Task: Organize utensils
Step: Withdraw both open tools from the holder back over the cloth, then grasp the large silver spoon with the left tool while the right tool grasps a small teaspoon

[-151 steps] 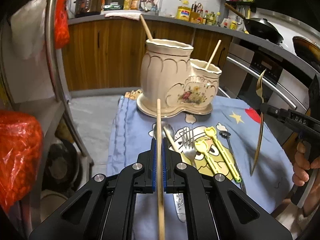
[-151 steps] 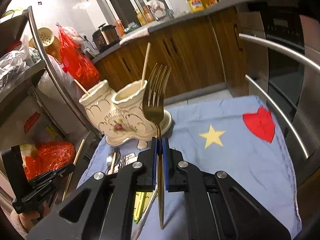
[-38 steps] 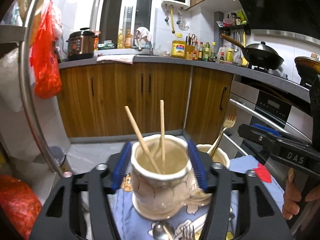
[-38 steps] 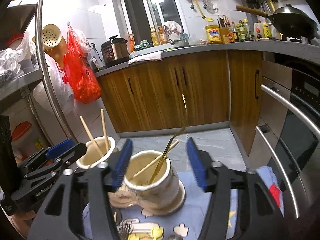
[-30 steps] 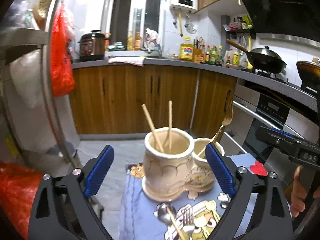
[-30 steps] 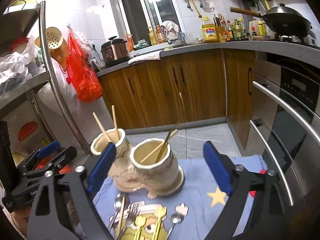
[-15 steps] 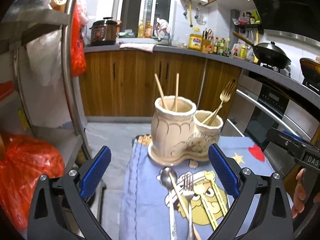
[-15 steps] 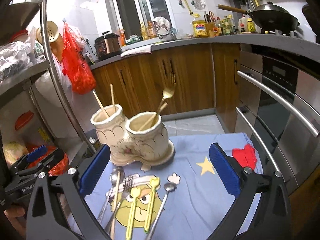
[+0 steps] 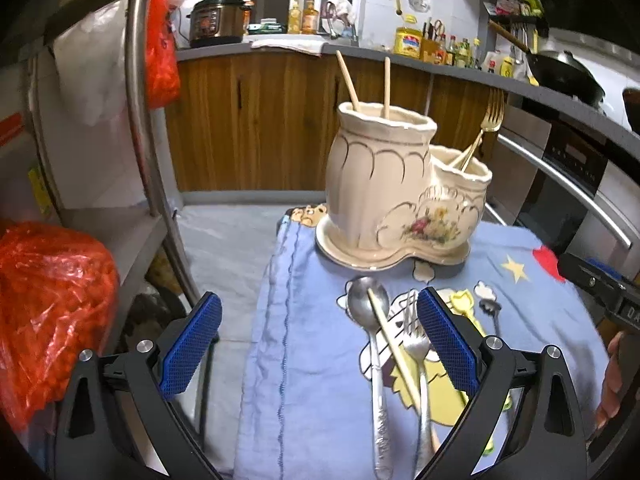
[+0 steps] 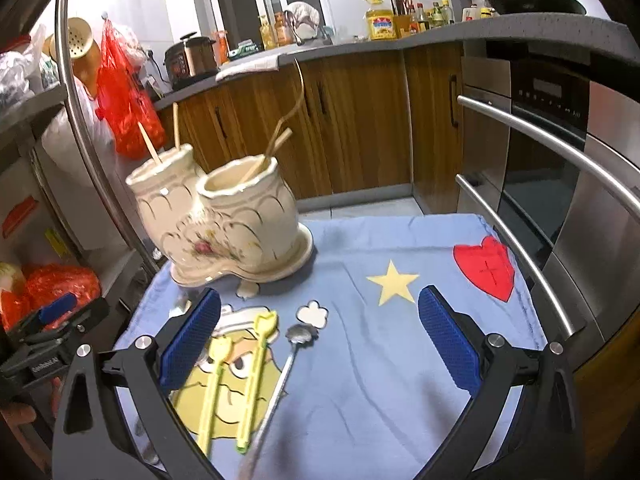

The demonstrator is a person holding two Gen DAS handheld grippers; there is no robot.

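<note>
Cream ceramic double-pot utensil holder (image 9: 400, 200) on blue cartoon-print cloth (image 10: 400, 360): two wooden chopsticks (image 9: 347, 80) in the taller pot, gold fork (image 9: 486, 120) and chopstick in the lower. Left gripper (image 9: 316, 344) and right gripper (image 10: 318, 340) gape wide, empty, above loose cutlery (image 9: 378, 360); their frames hide handle ends.

Glossy ceramic holder (image 9: 394, 196), matt cloth (image 10: 400, 320) — metal spoon (image 9: 374, 344)

The wooden chopstick (image 9: 386, 87) and gold metal fork (image 9: 489, 117) now stand in the cream two-cup holder (image 9: 396, 200); both tongs are empty and wide.
</note>
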